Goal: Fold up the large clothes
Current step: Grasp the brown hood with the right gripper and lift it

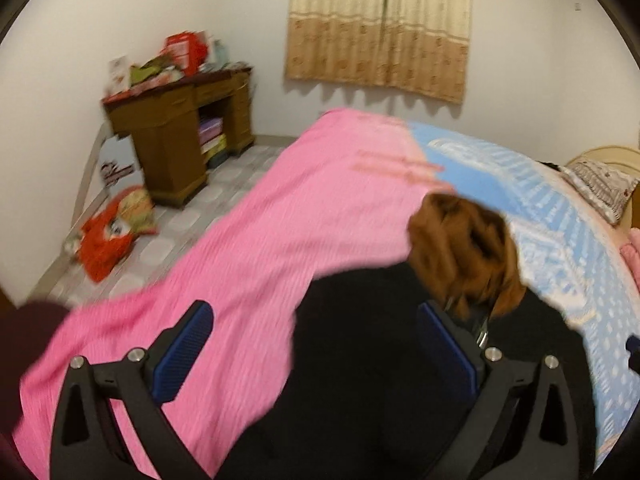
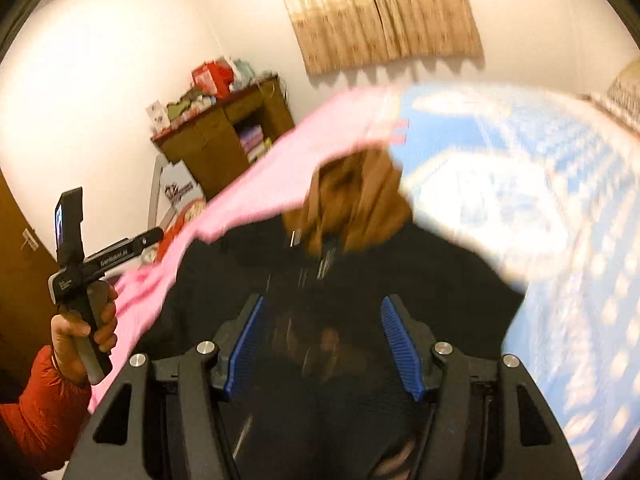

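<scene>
While the left view blurs, my left tongs [image 1: 316, 344] stand spread over the black coat [image 1: 360, 380] with its brown hood [image 1: 464, 248], which lies on the bed [image 1: 560, 240] beside a pink blanket [image 1: 260, 240].

From the right view, my right tongs [image 2: 320, 344] are spread too, coat cloth between them, seemingly unpinched. I judge folding barely begun; next I need an edge gripped on each side.

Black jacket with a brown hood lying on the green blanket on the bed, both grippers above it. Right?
Wrong on the colour. The blanket under the black jacket is pink, not green, as the left wrist view shows. The rest holds: the jacket's brown hood is there, it lies on the bed, and the left gripper and right gripper are both above it.
</scene>
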